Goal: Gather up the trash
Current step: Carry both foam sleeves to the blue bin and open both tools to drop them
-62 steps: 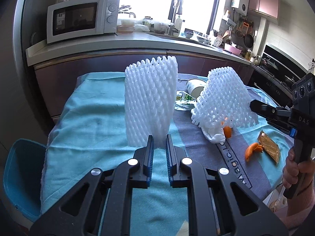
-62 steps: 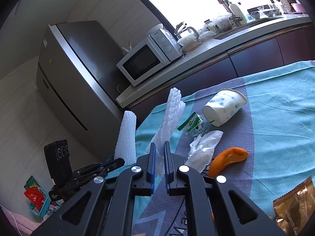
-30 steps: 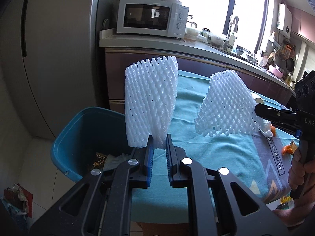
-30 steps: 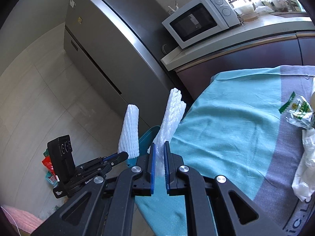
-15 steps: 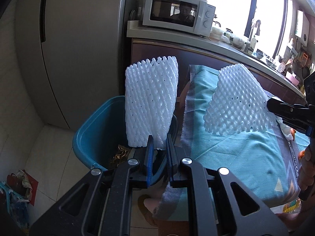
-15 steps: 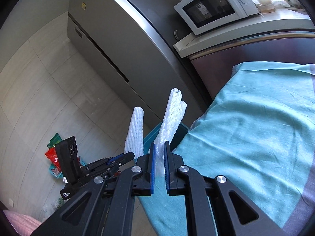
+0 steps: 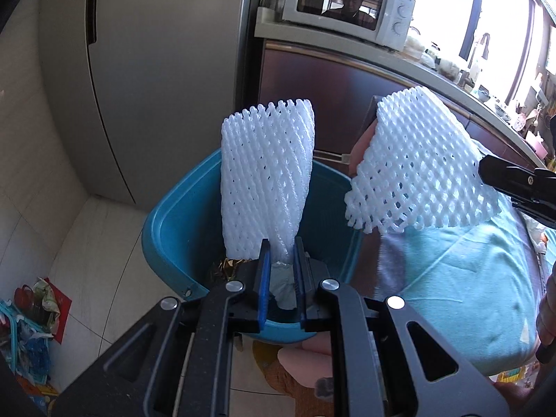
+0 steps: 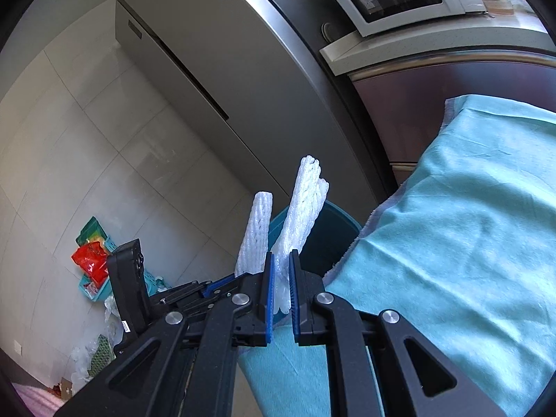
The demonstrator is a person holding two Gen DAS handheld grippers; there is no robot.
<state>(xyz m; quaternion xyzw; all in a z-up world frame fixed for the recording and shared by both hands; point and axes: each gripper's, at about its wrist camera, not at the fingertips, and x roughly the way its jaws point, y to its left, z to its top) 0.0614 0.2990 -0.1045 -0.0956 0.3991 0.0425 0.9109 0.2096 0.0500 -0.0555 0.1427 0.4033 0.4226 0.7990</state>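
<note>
Step in hand, as judged: carry of two pieces of packing trash to the bin, drop not yet made.

Fridge (image 7: pixel 166 80) at the back, with microwave (image 7: pixel 347 3) on the counter beside it. Table under a teal cloth (image 7: pixel 462 278) to the right. Blue bin (image 7: pixel 173 229) on the floor at the table's end, with some foil and paper scraps visible at the bottom.

Left foam net (image 7: pixel 267 177) upright, directly in line with the bin's opening in the left wrist view. Right foam net (image 7: pixel 417 166) near the bin's table-side rim, partly over the cloth edge.

Next move, as judged: right piece brought fully over the opening, then release of both; light foam likely to drift, so release low inside the rim advised.

Left gripper (image 7: pixel 280 260): jaws nearly together, clamped on the pinched lower end of the left foam net. Right gripper (image 8: pixel 280 278): jaws likewise nearly together, clamped on the base of the right foam net, seen edge-on.
</note>
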